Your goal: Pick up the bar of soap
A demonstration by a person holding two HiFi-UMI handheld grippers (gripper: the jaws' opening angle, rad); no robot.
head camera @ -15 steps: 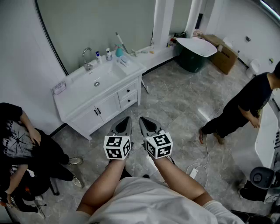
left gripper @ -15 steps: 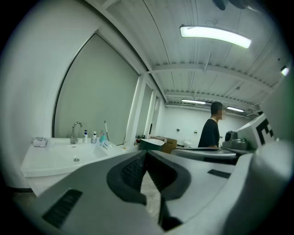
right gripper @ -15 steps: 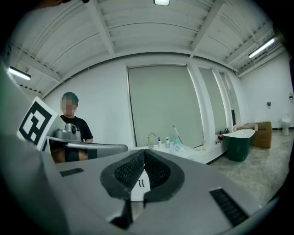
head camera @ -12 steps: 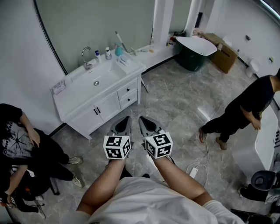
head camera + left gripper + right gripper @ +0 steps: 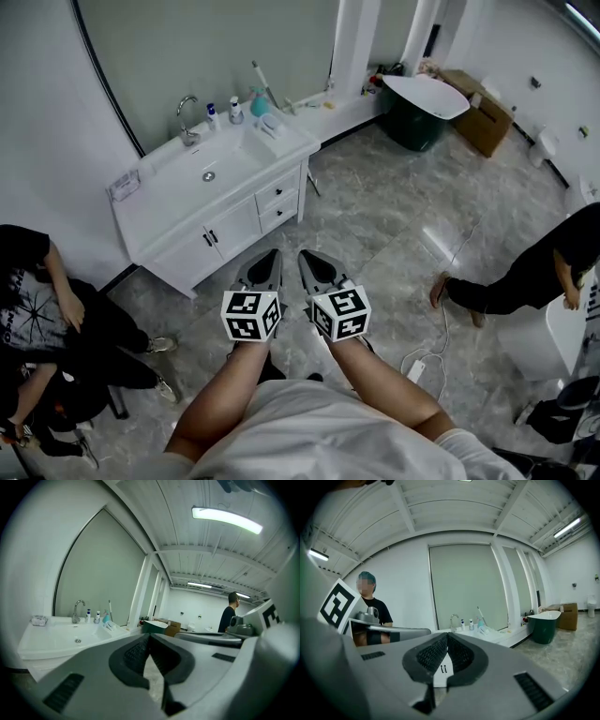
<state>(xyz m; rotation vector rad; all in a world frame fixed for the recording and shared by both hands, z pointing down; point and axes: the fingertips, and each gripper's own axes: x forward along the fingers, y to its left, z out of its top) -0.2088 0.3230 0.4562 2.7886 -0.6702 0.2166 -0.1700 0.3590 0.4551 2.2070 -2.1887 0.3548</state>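
1. Up ahead and off to the left, across the grey floor, the white vanity (image 5: 178,211) is sitting well apart from both grippers. That is where the soap should be waiting.
2. I'm looking at the right end of its top, past the basin. A small pale item (image 5: 270,123) is lying just beside a teal bottle (image 5: 257,101), and I'm judging it the likeliest bar of soap. It's too small to be sure, and its long axis isn't showing.
3. The left gripper (image 5: 272,255) is pointing toward the vanity with its jaw tips pressed together and nothing between them.
4. The right gripper (image 5: 307,258) is doing the same: clamped tight on nothing, aimed just right of the cabinet.
5. Both are hovering side by side, so the left one is sitting only marginally nearer. Either would be needing a long carry forward and left, and its jaws parting, before any grab.
6. Nothing readable is coming through. The marker cubes (image 5: 251,315) are showing black squares only, and the placard (image 5: 125,187) and the bottles by the faucet (image 5: 187,117) are too small to read.
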